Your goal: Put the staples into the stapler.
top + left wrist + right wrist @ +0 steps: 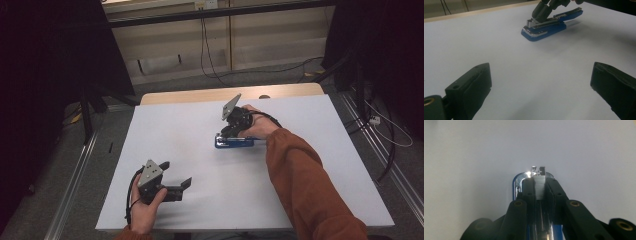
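Stapler (234, 142) lies flat, far right of centre on the table (310, 165); my right gripper (540, 185) pinches the staple strip (540, 187) in its open channel, probably seating it. My left gripper (176, 186) hovers spread near-left, free to steady.

lab | white table (175, 130) | floor cables (210, 65) | dark stands (87, 107)

Left gripper (182, 186) sits low at lower left of the high view, jaws wide apart, held in the left hand (145, 207). Right gripper (223, 134) at centre, tilted down, jaws pinched nearly together; orange sleeve (305, 185) runs from lower right.
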A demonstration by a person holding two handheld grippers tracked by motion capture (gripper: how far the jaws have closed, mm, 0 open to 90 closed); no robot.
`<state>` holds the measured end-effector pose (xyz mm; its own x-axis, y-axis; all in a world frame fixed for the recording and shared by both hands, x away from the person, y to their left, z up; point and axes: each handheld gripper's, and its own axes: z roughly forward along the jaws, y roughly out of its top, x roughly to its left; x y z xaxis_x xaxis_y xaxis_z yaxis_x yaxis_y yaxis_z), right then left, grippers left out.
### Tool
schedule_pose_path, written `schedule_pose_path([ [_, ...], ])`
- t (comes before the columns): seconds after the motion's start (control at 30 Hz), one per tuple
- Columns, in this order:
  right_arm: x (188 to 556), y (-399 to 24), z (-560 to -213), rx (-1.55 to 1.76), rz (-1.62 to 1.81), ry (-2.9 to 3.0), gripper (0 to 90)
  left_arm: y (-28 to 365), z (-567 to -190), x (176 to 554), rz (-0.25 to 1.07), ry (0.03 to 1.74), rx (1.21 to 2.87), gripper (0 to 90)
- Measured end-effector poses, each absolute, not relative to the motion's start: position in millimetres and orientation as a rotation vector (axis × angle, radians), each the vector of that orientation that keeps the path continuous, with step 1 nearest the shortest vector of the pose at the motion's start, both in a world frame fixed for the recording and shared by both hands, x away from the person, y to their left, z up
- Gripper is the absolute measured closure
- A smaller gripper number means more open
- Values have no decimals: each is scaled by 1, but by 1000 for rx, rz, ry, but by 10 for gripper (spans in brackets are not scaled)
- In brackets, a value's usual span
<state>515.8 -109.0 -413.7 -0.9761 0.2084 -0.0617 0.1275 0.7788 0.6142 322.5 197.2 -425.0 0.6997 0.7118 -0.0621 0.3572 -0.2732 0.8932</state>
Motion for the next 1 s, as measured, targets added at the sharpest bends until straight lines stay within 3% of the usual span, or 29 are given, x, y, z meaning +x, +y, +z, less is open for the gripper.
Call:
schedule_pose_path([
  [1.0, 519, -106, -412, 253, 934, 2869, 793, 196, -425, 323, 435, 826, 1893, 36],
])
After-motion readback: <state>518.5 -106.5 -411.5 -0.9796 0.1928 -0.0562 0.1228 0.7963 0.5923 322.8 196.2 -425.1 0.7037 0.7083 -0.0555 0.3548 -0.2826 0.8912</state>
